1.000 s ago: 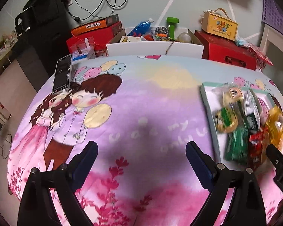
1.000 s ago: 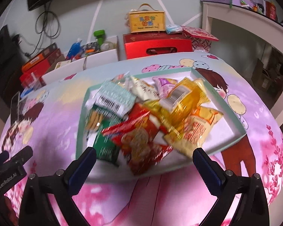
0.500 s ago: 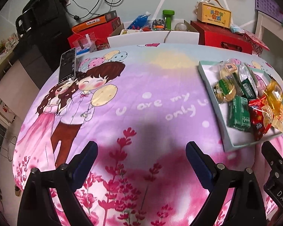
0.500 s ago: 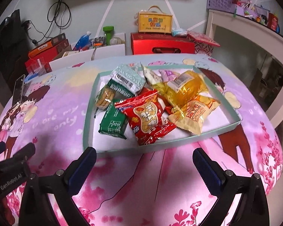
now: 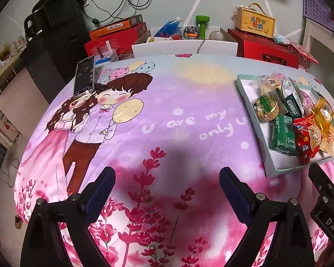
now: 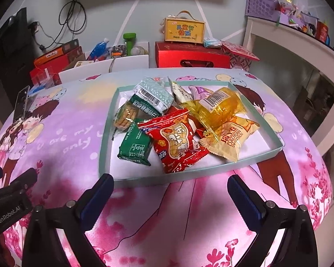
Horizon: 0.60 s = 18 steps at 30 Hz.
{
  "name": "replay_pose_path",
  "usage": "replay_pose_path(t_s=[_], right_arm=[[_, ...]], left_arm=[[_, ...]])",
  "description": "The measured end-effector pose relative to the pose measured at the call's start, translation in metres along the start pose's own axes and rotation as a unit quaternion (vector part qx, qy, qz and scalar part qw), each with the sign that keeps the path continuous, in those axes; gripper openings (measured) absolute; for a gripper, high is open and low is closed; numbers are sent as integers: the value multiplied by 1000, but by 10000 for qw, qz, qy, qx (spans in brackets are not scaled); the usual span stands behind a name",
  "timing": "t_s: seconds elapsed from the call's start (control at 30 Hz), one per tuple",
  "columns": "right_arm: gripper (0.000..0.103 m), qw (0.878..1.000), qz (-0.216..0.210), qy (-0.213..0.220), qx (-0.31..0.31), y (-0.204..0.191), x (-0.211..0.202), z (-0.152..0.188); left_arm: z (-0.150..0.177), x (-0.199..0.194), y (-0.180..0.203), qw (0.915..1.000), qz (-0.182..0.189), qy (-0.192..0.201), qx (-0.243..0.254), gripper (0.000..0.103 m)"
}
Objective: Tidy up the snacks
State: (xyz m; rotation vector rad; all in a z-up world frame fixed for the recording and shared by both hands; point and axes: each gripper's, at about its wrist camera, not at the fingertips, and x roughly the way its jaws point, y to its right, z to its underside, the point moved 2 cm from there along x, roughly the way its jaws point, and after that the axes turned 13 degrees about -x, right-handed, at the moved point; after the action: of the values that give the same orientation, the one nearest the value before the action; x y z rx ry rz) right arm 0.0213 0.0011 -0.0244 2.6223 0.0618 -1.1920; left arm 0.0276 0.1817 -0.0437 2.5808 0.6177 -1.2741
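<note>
Left gripper [image 5: 167, 184] and right gripper [image 6: 170, 192]: fingers spread wide, holding nothing. Snack packets [image 6: 178, 120] lie piled in the tray [image 6: 104, 133], centre frame, on the tabletop [image 5: 167, 102].

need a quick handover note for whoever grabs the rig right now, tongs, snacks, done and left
Left tongs: open, empty, over bare tablecloth left of the tray.
Right tongs: open, empty, just short of the tray's near rim.
Snacks: all heaped in the pale green tray; red packet and green packet nearest.
Done: nothing visibly sorted.
Left: all the organizing.
</note>
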Motion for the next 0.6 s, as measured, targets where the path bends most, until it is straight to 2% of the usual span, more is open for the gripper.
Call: replay_pose_path(t_s=[0.6], right_arm=[[103, 10000, 13, -56, -1, 0, 3, 1]], left_arm=[[0, 5, -5, 9999, 8, -124, -110, 94]])
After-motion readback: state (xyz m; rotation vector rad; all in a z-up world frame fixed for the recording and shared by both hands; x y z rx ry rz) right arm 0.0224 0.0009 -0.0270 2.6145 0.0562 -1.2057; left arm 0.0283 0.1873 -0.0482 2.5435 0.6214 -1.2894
